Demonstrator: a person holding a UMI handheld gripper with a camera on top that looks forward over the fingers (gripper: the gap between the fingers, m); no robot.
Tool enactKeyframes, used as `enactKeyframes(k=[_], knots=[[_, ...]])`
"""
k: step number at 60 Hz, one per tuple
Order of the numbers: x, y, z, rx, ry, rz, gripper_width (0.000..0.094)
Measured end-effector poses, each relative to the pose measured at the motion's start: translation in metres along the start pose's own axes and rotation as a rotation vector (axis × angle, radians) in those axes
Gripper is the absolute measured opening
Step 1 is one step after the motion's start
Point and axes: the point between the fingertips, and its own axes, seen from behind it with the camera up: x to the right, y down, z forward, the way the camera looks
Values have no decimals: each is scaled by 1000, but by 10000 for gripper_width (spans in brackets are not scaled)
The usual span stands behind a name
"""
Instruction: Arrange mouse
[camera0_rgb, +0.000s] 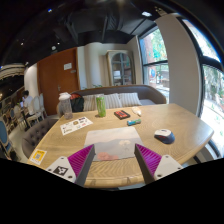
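Note:
A white mouse (163, 134) lies on the wooden table (165, 118), ahead and to the right of my gripper. A pale mouse mat (112, 148) lies just beyond and between my fingers. My gripper (113, 162) hangs above the near table edge, open, with nothing between its magenta pads (82, 160).
A green bottle (100, 106) stands at the far side of the table. A small dark box (121, 114) and another small item (133, 122) lie past the mat. Papers (74, 125) lie to the left. A sofa (112, 99) stands behind the table, with windows to the right.

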Motion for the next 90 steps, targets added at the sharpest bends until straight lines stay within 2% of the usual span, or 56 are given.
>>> enactKeyframes(k=[1, 15, 31, 35, 46, 60, 67, 70, 73, 82, 86, 90], knots=[[2, 1, 0, -2, 4, -1, 829], [60, 9, 9, -21, 54, 24, 829], [211, 42, 66, -60, 256, -10, 826], [236, 47, 82, -76, 281, -27, 825], [262, 44, 124, -99, 231, -5, 814], [280, 29, 168, -191, 163, 15, 819], [288, 23, 182, -225, 188, 27, 762], [294, 22, 182, -235, 205, 46, 707], [295, 23, 183, -233, 224, 50, 605], [299, 22, 180, -220, 288, 135, 543], [301, 18, 171, -234, 353, 169, 494], [291, -19, 154, -143, 391, 117, 469]])
